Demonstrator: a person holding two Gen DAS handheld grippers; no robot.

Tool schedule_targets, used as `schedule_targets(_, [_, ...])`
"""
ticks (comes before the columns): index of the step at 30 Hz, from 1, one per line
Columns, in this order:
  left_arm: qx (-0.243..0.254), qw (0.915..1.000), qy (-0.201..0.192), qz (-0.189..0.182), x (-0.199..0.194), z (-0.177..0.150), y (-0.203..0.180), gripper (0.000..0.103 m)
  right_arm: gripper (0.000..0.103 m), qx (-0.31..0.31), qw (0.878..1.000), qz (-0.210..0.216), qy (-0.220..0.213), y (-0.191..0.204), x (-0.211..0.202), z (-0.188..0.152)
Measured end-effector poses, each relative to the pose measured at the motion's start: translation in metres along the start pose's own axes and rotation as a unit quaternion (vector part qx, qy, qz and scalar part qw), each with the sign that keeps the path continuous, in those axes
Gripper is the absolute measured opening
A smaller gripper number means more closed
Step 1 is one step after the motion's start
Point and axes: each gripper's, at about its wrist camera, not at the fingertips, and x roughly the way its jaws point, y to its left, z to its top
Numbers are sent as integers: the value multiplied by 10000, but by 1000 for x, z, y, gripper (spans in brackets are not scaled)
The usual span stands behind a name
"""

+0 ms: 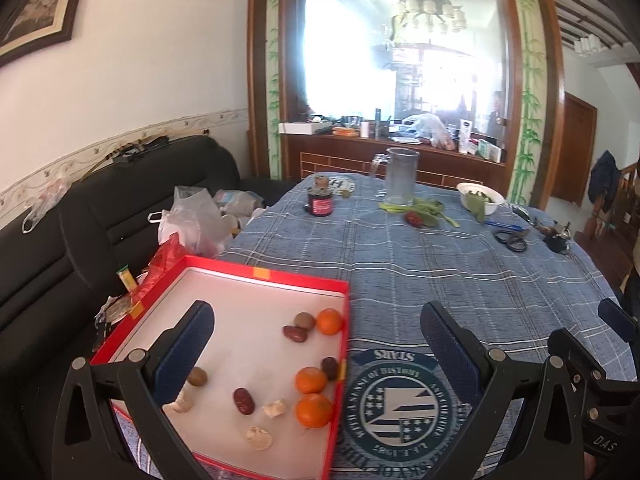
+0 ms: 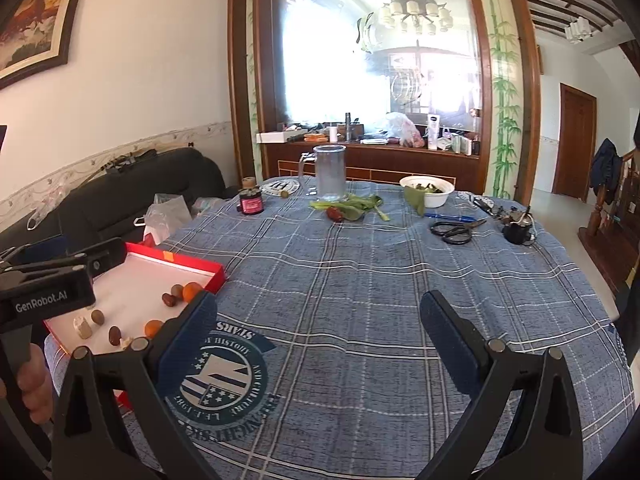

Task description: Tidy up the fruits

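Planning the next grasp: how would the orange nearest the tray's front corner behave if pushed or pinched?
The orange looks round, so it would probably roll on the red tray's smooth white floor. It sits against the wall, which may stop it. Its skin seems soft; pinch gently.

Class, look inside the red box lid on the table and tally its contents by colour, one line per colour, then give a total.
Round orange fruits: 3
Dark red oval dates: 3
Brown round nuts: 2
Pale whitish lumpy pieces: 3
Total in the red cardboard box lid: 11
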Motion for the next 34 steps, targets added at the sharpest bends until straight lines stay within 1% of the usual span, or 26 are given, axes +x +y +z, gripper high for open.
schedule_targets(6, [-19,9997,-4,228,3,-2,17,103,101,-168,9997,155,59,20,8,1])
schedule_targets(12, [199,9990,-108,393,0,-6,35,103,101,-296,9985,434,155,45,21,2])
schedule_targets(18, [327,9958,-553,651,-16,-8,63,103,102,-499,9964,626,283,73,32,0])
schedule_targets(23, [370,9930,-810,780,-26,-8,81,103,102,-568,9952,733,324,88,36,-2])
schedule_targets(24, [342,9925,-881,773,-29,-9,84,103,101,-560,9949,761,340,90,37,-2])
schedule_targets(27, [346,9921,-1093,515,-38,-10,86,103,102,-500,9941,882,378,93,39,-1])
schedule_targets(29, [400,9896,-1295,476,-46,-11,83,103,102,-470,9939,920,385,94,40,-1])
schedule_targets(32, [527,9868,-1511,237,-54,-11,71,103,102,-444,9946,866,369,91,40,-1])
schedule_targets(34, [603,9857,-1566,137,-55,-10,60,103,102,-363,9961,744,314,82,39,0])
